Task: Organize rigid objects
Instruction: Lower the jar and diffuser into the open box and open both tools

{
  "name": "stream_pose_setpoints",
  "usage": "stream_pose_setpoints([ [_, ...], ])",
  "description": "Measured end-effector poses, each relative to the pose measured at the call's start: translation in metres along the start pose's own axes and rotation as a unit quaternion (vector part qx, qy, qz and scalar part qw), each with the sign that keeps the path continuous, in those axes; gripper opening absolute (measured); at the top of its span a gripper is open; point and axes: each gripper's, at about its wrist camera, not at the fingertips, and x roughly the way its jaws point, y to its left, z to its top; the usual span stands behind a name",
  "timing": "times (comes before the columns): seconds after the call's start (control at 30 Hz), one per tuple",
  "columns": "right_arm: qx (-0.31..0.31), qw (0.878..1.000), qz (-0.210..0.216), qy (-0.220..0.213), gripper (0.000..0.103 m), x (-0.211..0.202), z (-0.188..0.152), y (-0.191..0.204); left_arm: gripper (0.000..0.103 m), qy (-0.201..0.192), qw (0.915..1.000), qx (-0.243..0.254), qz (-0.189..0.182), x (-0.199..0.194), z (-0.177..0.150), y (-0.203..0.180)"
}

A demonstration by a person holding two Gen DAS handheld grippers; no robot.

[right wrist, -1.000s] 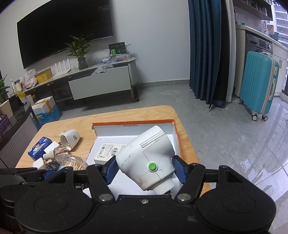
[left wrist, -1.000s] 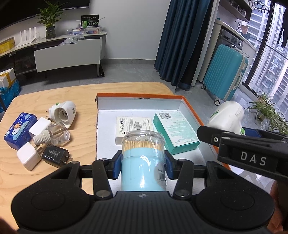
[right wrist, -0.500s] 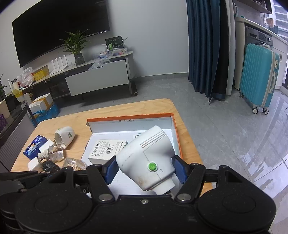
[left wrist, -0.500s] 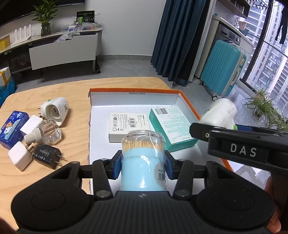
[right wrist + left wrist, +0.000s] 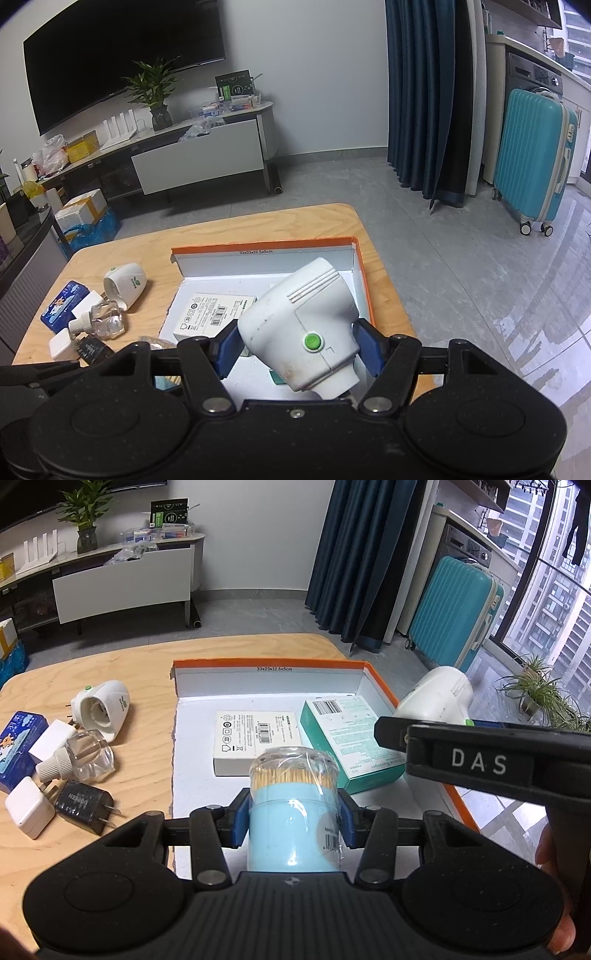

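Observation:
My left gripper (image 5: pixel 293 823) is shut on a light-blue toothpick jar (image 5: pixel 293 812) with a clear lid, held over the near part of the orange-rimmed white box (image 5: pixel 266 662). My right gripper (image 5: pixel 299 349) is shut on a white plug-in device with a green button (image 5: pixel 301 325), held above the box's right side; it also shows in the left wrist view (image 5: pixel 437 698). Inside the box lie a white carton (image 5: pixel 256 744) and a teal carton (image 5: pixel 347 738).
Left of the box on the wooden table (image 5: pixel 122 672) lie a second white plug-in device (image 5: pixel 103 709), a clear refill bottle (image 5: pixel 79 757), a black charger (image 5: pixel 85 805), white chargers (image 5: pixel 27 806) and a blue tin (image 5: pixel 16 746). A teal suitcase (image 5: pixel 535 158) stands on the floor at the right.
Both grippers have lifted and drawn back a little with their objects still held. The box and the table items look slightly farther away.

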Motion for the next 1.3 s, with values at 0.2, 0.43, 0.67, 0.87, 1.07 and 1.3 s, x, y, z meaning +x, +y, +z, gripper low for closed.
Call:
stream_pose_setpoints([
  [0.2, -0.002, 1.0, 0.001, 0.007, 0.078, 0.012, 0.003, 0.0, 0.047, 0.003, 1.0, -0.002, 0.0, 0.003, 0.001, 0.0],
  [0.43, -0.006, 1.0, 0.006, 0.022, 0.078, 0.031, 0.011, 0.0, 0.047, 0.007, 1.0, -0.004, -0.001, 0.008, 0.003, 0.001],
  [0.67, -0.02, 1.0, 0.013, 0.003, 0.08, 0.052, 0.027, 0.0, 0.047, 0.01, 0.9999, -0.008, 0.0, 0.014, 0.004, 0.004],
  [0.87, -0.008, 0.999, -0.008, -0.042, 0.082, 0.036, 0.035, -0.007, 0.047, 0.012, 0.9999, -0.008, 0.001, 0.017, 0.006, 0.005],
  [1.07, -0.002, 0.998, -0.019, -0.055, 0.083, 0.007, 0.026, -0.015, 0.047, 0.014, 0.9999, -0.008, -0.005, 0.022, 0.008, -0.001],
  [1.3, 0.003, 0.998, -0.027, -0.062, 0.084, -0.016, 0.016, -0.017, 0.061, 0.008, 0.9999, 0.002, -0.008, 0.027, 0.015, -0.008],
])
